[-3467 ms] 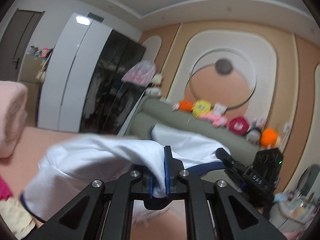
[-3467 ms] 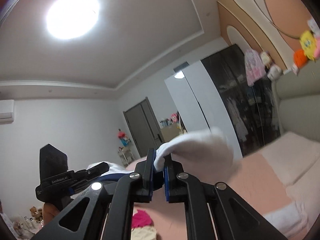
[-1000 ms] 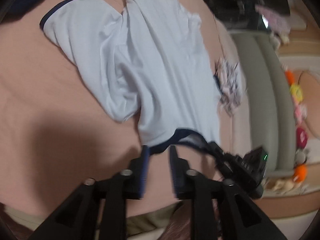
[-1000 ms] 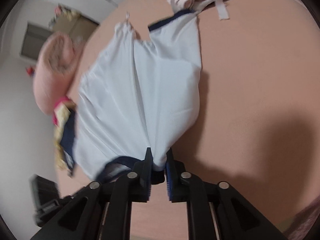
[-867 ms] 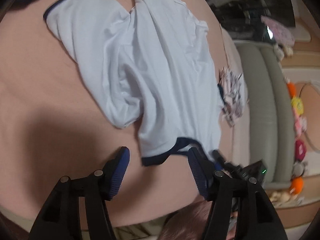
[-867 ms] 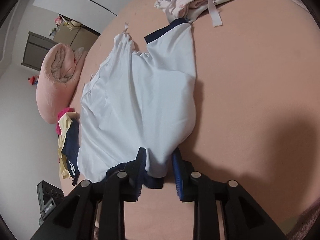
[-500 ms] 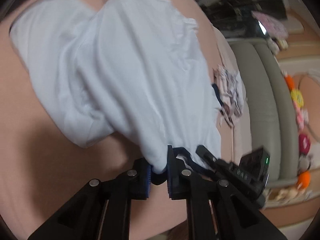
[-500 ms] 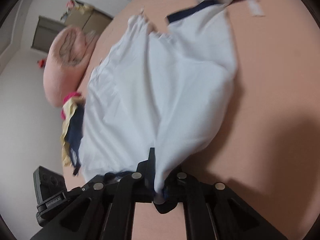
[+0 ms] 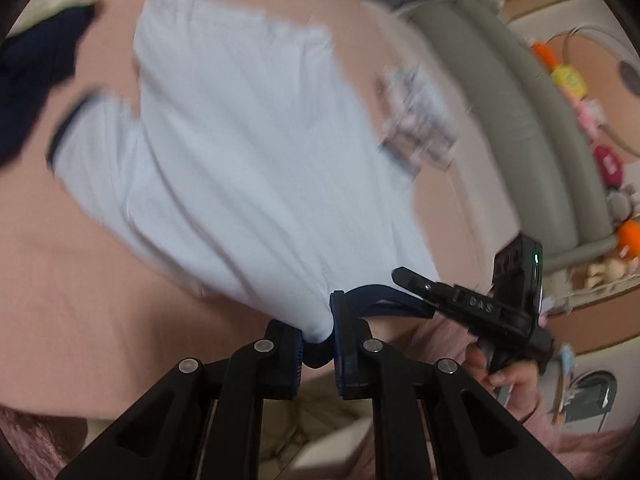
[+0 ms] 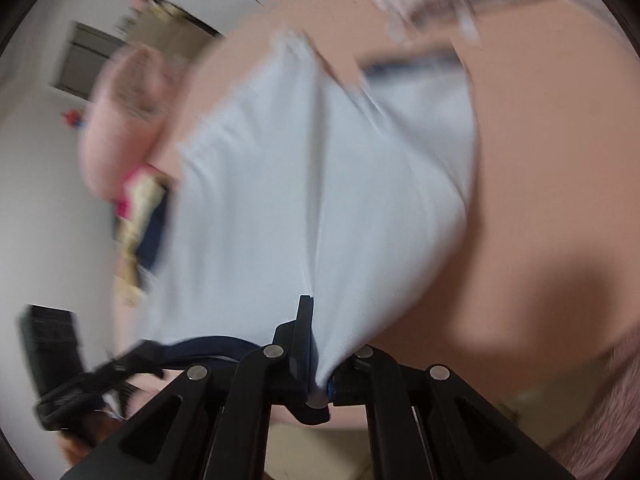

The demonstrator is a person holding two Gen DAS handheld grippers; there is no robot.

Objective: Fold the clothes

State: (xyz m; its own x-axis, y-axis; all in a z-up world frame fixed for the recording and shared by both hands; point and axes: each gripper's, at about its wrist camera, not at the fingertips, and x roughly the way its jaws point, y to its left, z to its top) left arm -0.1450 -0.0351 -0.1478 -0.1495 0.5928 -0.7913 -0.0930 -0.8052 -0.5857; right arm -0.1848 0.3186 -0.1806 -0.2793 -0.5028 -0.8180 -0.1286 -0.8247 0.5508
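Pink bedsheet (image 9: pixel 80 280) beneath us: our left gripper (image 9: pixel 316 340) and right gripper (image 10: pixel 318 376), regripped moments ago, clamp the white T-shirt (image 9: pixel 248 160) collar at the near edge, lifting to fold.

white shirt (image 9: pixel 248 168) | navy-trimmed collar, sleeves | near edge lifted, rest spread on pink bed

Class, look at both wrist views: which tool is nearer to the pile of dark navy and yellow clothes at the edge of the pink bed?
Left. The left tool grips the white navy-trimmed T-shirt on the side toward the pile of dark navy and yellow clothes; the right tool grips its other shoulder, with the shirt between it and the pile.
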